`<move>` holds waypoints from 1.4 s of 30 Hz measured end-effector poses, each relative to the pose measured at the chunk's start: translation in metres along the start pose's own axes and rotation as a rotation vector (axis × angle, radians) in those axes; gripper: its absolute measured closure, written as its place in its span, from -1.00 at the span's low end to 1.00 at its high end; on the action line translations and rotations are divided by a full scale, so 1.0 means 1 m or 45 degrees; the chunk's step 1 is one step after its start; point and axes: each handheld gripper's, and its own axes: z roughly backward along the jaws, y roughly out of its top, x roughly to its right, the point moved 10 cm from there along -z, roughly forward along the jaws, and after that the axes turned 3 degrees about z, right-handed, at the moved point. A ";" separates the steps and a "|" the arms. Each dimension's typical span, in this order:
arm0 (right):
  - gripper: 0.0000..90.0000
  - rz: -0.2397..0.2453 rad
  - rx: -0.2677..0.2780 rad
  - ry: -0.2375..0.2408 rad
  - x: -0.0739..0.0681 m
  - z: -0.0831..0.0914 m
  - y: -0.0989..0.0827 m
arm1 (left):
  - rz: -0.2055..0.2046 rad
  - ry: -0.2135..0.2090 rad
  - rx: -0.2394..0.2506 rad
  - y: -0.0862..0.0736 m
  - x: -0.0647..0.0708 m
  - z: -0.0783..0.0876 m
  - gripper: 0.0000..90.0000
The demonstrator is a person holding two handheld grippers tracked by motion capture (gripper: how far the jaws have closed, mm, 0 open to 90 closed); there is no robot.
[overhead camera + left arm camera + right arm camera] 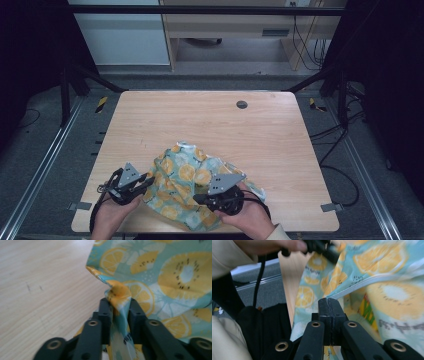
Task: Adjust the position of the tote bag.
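Cloth (187,182) printed with orange slices and kiwi halves on a pale teal ground lies crumpled on the near part of the wooden table (210,120), between the two grippers. In the high view its heap runs roughly from 11 o'clock, where a small point of fabric reaches toward the table's middle, down to 5 o'clock at the near edge — that is its long axis, slightly tilted. A white hem shows along its right side.

Beyond the table, a grey floor and black frame rails surround it, and a small dark round grommet (242,104) sits in the tabletop toward 12 o'clock, well apart from the fabric.

At the cloth's 9 o'clock side, the left gripper (145,181) is held in the person's left hand (114,212). In the left gripper view (117,303) its jaws are closed most of the way onto a bunched fold of the fabric's edge, which bulges up between the tips; bare wood lies to the left of the pinch.

The right gripper (200,199), in the right hand (247,215), sits over the cloth's 4 o'clock part near the table's edge. In the right gripper view (329,301) its jaws are pressed fully together, with the white hem (362,282) meeting their tips — a thin layer of fabric appears caught there. A cream sleeve (229,255) and a black cable (259,277) show at upper left of that view.
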 end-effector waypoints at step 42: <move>0.96 -0.040 -0.065 -0.120 0.009 -0.030 -0.039 | -0.196 -0.209 0.111 0.112 0.092 -0.010 0.97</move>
